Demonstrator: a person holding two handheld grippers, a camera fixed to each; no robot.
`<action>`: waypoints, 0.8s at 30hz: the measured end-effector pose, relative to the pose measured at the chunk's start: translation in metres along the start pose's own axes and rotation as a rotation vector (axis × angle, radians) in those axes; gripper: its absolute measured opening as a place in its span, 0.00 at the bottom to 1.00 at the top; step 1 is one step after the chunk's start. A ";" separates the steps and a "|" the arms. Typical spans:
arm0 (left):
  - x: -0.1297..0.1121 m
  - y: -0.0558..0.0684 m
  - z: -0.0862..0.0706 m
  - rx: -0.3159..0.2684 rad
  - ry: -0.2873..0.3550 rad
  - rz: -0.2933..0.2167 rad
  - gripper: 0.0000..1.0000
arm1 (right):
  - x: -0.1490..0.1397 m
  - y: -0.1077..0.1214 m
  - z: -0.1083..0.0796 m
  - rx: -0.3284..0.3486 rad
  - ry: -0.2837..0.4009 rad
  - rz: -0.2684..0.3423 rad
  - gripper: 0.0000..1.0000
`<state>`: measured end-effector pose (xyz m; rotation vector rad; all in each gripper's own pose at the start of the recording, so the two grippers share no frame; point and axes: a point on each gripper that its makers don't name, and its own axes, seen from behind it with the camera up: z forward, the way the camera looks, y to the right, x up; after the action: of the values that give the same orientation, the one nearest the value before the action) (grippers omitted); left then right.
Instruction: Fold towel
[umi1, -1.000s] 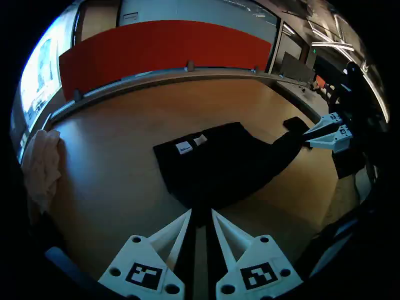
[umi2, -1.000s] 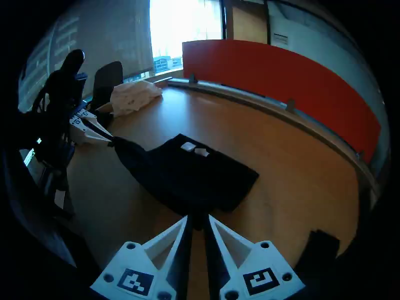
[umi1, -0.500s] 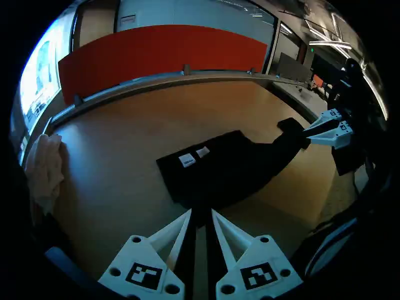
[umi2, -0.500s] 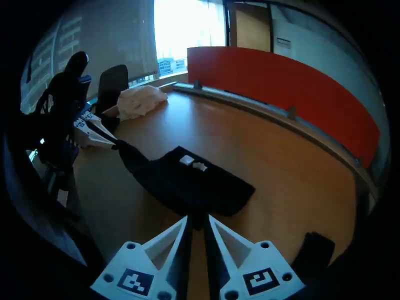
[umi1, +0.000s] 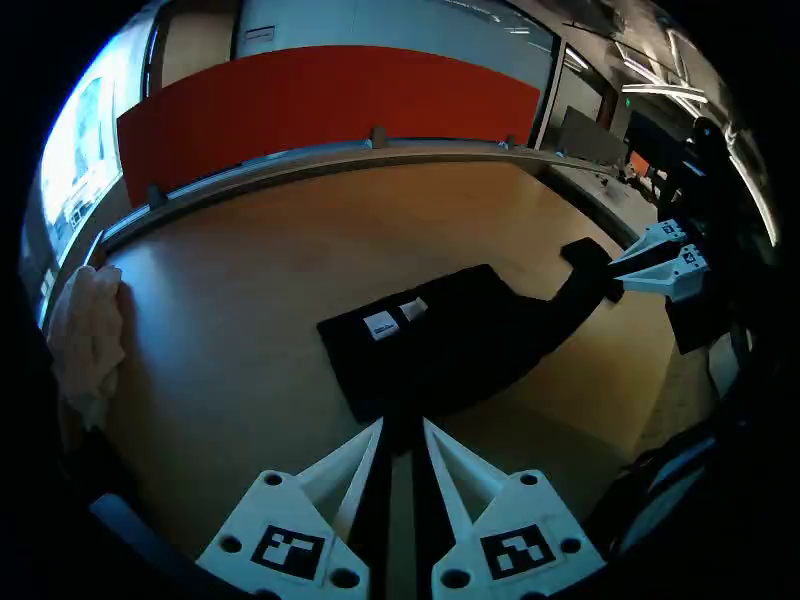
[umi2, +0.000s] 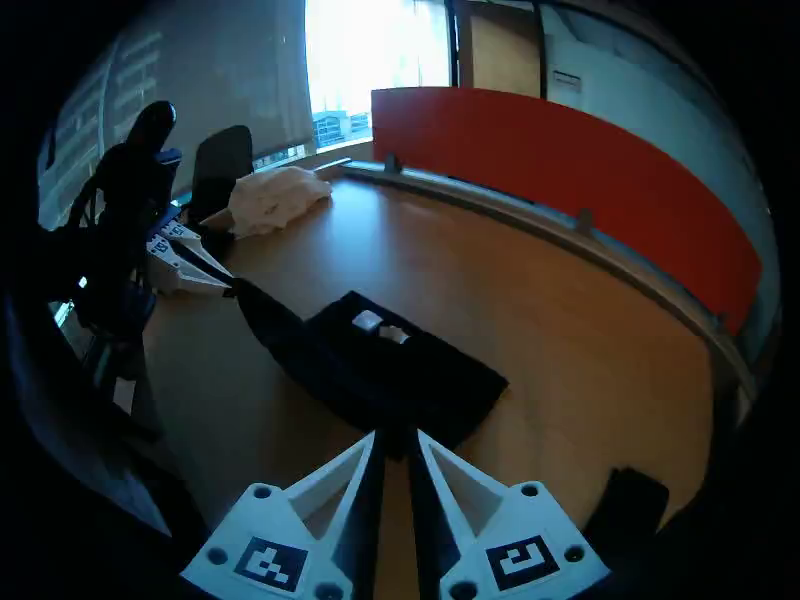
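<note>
A wooden table (umi1: 250, 260) ran to a red partition (umi1: 330, 95) at its far edge. Daylight came through a window (umi2: 370, 60) behind dark chairs (umi2: 220, 160).

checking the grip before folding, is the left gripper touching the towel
Touching. The right gripper view shows the left gripper with its tips closed on a corner of the towel, the cloth running straight from them to the table.

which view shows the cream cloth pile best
The right gripper view: the cream cloth pile lies whole and brightly lit. The left gripper view has it squeezed and dim at the image edge.
</note>
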<state>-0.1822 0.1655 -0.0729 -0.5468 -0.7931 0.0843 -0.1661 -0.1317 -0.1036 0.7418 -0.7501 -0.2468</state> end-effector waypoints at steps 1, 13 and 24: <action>0.001 -0.001 0.003 0.001 0.001 -0.005 0.12 | 0.000 0.002 0.002 -0.001 -0.003 0.001 0.15; 0.022 -0.022 0.041 0.026 0.010 -0.012 0.12 | 0.007 0.031 0.036 -0.026 -0.030 0.008 0.15; 0.022 -0.036 0.077 0.033 -0.030 0.010 0.12 | 0.002 0.053 0.065 -0.041 -0.063 0.036 0.15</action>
<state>-0.2251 0.1739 0.0029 -0.5189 -0.8172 0.1151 -0.2122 -0.1284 -0.0337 0.6840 -0.8149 -0.2533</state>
